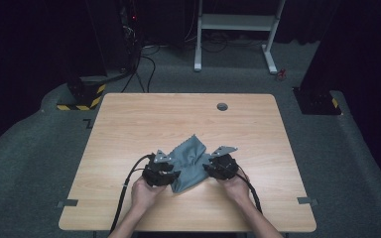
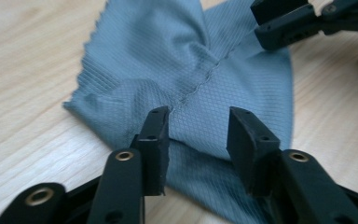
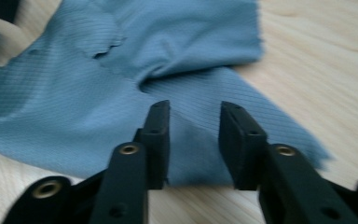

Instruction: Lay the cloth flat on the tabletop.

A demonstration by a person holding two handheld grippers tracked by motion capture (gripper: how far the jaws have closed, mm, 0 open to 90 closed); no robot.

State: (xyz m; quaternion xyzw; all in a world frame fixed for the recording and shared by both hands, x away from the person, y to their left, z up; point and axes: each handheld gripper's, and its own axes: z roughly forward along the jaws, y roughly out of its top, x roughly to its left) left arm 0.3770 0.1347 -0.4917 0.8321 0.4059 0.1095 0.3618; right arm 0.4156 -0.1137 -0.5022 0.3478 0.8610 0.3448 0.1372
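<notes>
Grey-blue woven cloth (image 1: pixel 191 161) with a fine diamond texture and pinked, zigzag edges lay crumpled on the pale wood-grain counter (image 1: pixel 129 124), near the person's edge and between the two hands. It looked thin, light and wholly limp — the sort of thing that would drape and fold under its own weight and offer nothing stiff to push against, so a lift by one corner would probably let the rest trail and bunch. The weave seemed matte enough to grip without slipping, though a single layer pinched flat against the counter might be hard to catch. The left gripper (image 2: pixel 198 128) stood with its fingers (image 2: pixel 156 135) apart over the cloth's near fold, where a scalloped edge ran up the middle, and nothing was clamped between them. The right gripper (image 3: pixel 193 135) likewise had its fingers (image 3: pixel 237 140) parted, straddling a narrow tongue of fabric that tapered toward a frayed-looking corner, the pads not pressing on it. In the high view the left gripper (image 1: pixel 161 171) and the right gripper (image 1: pixel 222 166) flanked the cloth's lower sides. The best holds were likely the outer corners or a raised ridge of the crumple — a spot where the fingers could close on a fold standing off the counter rather than scrape at flat weave.
</notes>
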